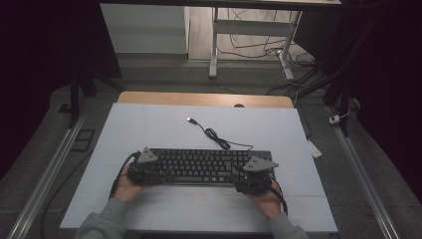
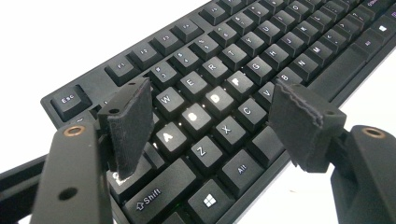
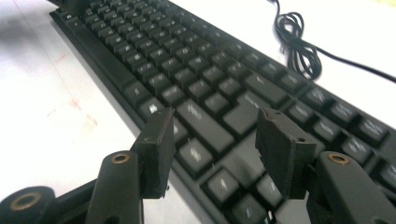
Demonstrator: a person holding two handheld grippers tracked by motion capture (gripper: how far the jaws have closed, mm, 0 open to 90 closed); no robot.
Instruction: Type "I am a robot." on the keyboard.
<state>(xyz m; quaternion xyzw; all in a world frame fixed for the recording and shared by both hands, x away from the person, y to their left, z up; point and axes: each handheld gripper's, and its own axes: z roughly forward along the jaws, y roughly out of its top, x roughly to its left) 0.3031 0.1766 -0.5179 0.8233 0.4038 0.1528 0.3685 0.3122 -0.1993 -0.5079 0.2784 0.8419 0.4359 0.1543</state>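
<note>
Standing apart, the left gripper (image 2: pixel 215 116) has its jaws spread above the left end of the keyboard (image 2: pixel 243 70), with the lit A, S, D and F keys (image 2: pixel 205 105) showing in the gap and nothing pinched; the left pad (image 2: pixel 130 126) hangs over the Shift and Caps Lock side, the right pad (image 2: pixel 299 123) over the near edge by the V key, and whether either pad touches a key cannot be told. The right gripper (image 3: pixel 215 149) is likewise released, its jaws wide over the keys at the right end of the keyboard (image 3: pixel 196 74), one pad (image 3: pixel 156 149) at the near edge of the board, the other (image 3: pixel 280 149) above the keys further in, with nothing between them held. In the high view the left gripper (image 1: pixel 142 168) sits at the keyboard's left end and the right gripper (image 1: pixel 255 177) at its right end, each in a hand that comes in from the bottom, with grey sleeves (image 1: pixel 107 219) behind. The keyboard (image 1: pixel 199 166) lies flat, lengthwise across the near half of a white sheet (image 1: pixel 149 124) that covers the table (image 1: pixel 199 98). Its cable (image 1: pixel 216 137) runs from the back edge in a small coil, ending in a loose plug (image 1: pixel 190 120) well apart from the board; the same coil (image 3: pixel 296 46) shows in the right gripper view.
</note>
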